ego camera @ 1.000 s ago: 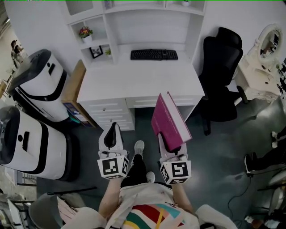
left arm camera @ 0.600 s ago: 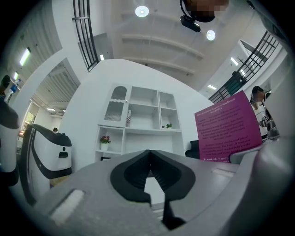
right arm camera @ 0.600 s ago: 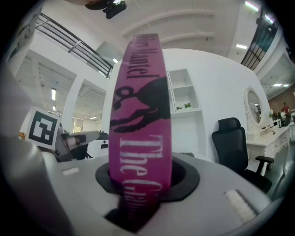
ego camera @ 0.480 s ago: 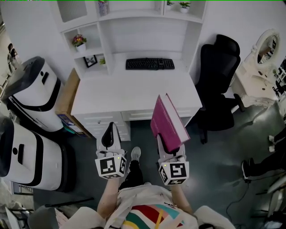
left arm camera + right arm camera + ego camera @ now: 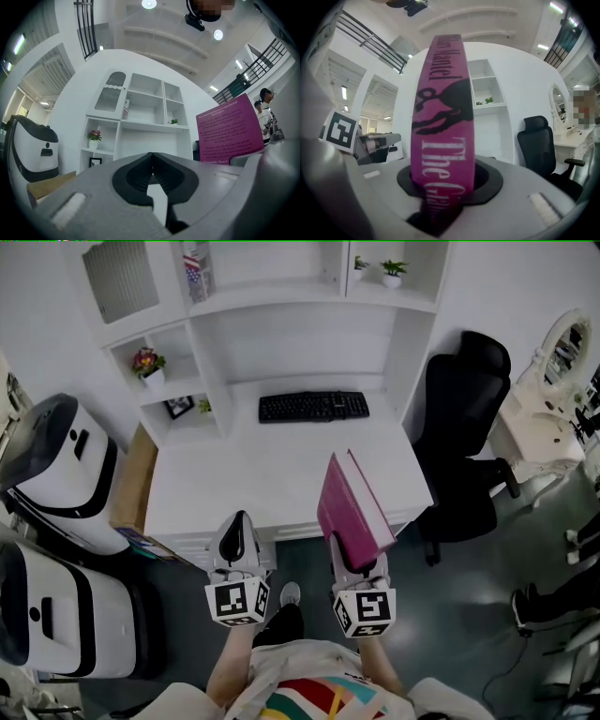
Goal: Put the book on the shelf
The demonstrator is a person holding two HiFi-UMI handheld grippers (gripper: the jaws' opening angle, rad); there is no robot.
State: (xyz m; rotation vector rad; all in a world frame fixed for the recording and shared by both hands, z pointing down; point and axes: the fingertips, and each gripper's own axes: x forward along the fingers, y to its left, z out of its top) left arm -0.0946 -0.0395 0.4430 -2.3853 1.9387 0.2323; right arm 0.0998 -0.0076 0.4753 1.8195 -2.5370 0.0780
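Magenta book (image 5: 353, 507) stands long axis up, its lower end gripped in the right claw (image 5: 358, 559). The shelf (image 5: 309, 298) lies ahead and higher, beyond the bench (image 5: 262, 474). Left claw (image 5: 239, 532) is clenched on nothing.

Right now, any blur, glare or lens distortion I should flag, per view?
Head view: evenly lit, sharp, slight bending at the edges, book crisp. Left gripper view: heavy fisheye, dark corners, ceiling light blown out, left gripper soft. Right gripper view: fisheye too, the book's spine lettering blurs close to the right gripper.
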